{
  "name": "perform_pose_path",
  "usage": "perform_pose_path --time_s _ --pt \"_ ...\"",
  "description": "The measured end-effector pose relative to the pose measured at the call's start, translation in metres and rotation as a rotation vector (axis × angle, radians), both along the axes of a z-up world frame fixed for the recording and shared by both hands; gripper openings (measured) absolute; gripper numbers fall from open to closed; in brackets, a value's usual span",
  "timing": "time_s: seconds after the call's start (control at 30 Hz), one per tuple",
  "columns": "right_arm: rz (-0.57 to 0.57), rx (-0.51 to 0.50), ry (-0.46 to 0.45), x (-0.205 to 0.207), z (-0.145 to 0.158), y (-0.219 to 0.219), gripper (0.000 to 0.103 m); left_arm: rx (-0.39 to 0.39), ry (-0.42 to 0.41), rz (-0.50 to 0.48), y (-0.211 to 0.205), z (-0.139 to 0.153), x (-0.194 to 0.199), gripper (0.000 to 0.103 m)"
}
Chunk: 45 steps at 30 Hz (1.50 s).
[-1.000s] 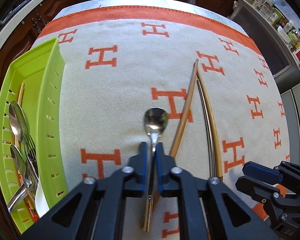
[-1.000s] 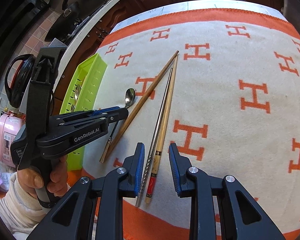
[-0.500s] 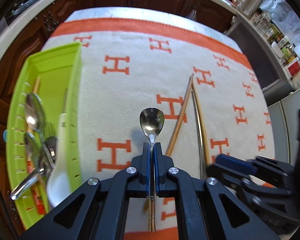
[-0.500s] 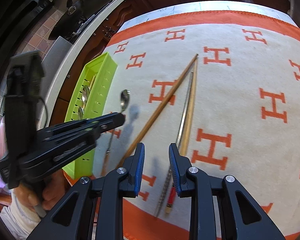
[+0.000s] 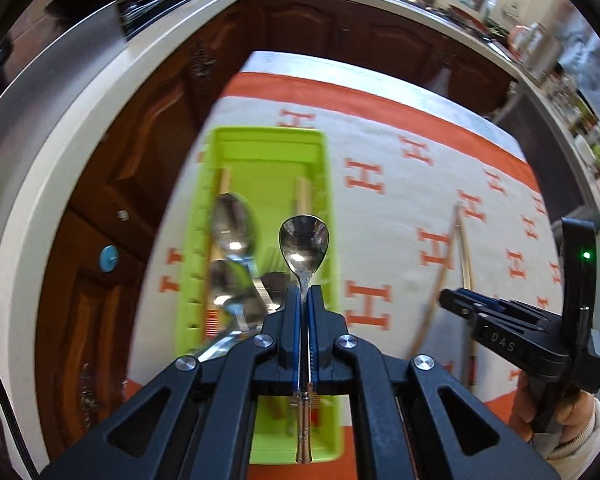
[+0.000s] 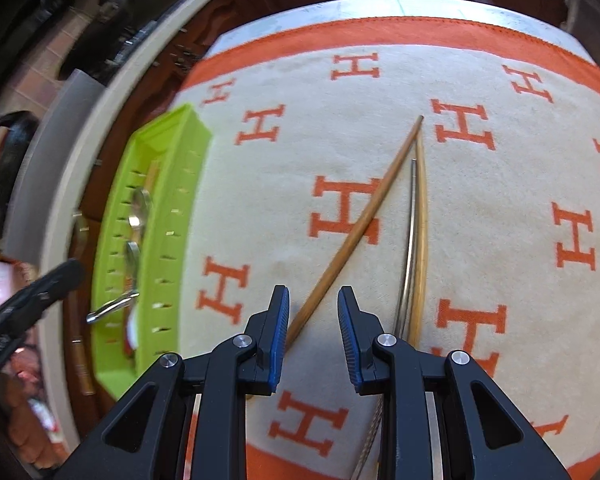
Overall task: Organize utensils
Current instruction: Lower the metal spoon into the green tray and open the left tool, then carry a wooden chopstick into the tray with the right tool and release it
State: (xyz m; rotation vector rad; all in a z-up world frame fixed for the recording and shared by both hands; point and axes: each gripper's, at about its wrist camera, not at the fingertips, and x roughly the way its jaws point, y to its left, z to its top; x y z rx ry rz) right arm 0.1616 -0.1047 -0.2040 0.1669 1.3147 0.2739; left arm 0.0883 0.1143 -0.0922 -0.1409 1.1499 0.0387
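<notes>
My left gripper is shut on a small metal spoon and holds it in the air over the right side of the green utensil tray. The tray holds spoons, a fork and chopsticks. My right gripper is open and empty, low over the cloth. A brown wooden chopstick runs from between its fingers up to the right. A metal chopstick and a light wooden chopstick lie just right of it.
The table carries a cream cloth with orange H marks and an orange border. The green tray sits at the table's left edge. Dark wooden cabinets and a pale counter ring the table. The right gripper also shows in the left wrist view.
My left gripper lifted the spoon off the cloth and carried it left over the green tray. My right gripper moved left, from the chopstick pair to the brown chopstick.
</notes>
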Motion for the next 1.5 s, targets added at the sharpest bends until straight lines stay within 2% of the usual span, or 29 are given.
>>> perform_pose_path --time_s 0.17,0.27,0.37,0.4,0.5,0.77,1.03,1.2,1.33,1.4,1.5 --pt "-0.019 -0.094 0.022 0.003 -0.016 0.016 0.027 0.028 0.020 0.030 0.017 -0.018 0.002 0.001" --pt "-0.016 -0.157 -0.008 0.003 -0.018 0.026 0.026 0.026 0.036 0.033 0.021 -0.030 0.004 0.001" --pt "-0.026 -0.199 -0.020 0.006 -0.020 0.033 0.020 0.026 0.052 0.030 0.022 -0.040 0.006 0.002" --pt "-0.029 -0.210 -0.023 0.006 -0.020 0.033 0.015 0.028 0.054 0.030 0.021 -0.042 0.006 0.002" --pt "-0.043 -0.212 -0.027 0.007 -0.020 0.032 0.008 0.029 0.056 0.033 0.023 -0.045 0.005 0.003" --pt "-0.068 -0.102 -0.012 0.001 -0.017 0.020 0.006 0.013 0.019 0.045 0.032 -0.034 -0.003 0.011" --pt "-0.038 0.044 -0.030 -0.021 0.017 0.030 0.006 0.000 -0.052 0.063 0.041 -0.013 -0.024 0.024" --pt "-0.002 0.128 -0.045 -0.031 0.048 0.052 0.006 0.007 -0.096 0.086 0.048 -0.003 -0.036 0.056" --pt "0.048 0.179 -0.039 -0.036 0.069 0.079 0.006 0.032 -0.125 0.100 0.053 0.004 -0.044 0.062" --pt "0.071 0.187 -0.035 -0.035 0.074 0.093 0.006 0.042 -0.131 0.113 0.057 0.005 -0.047 0.071" --pt "0.097 0.182 -0.030 -0.033 0.077 0.114 0.006 0.098 -0.149 0.136 0.060 0.007 -0.052 0.076"
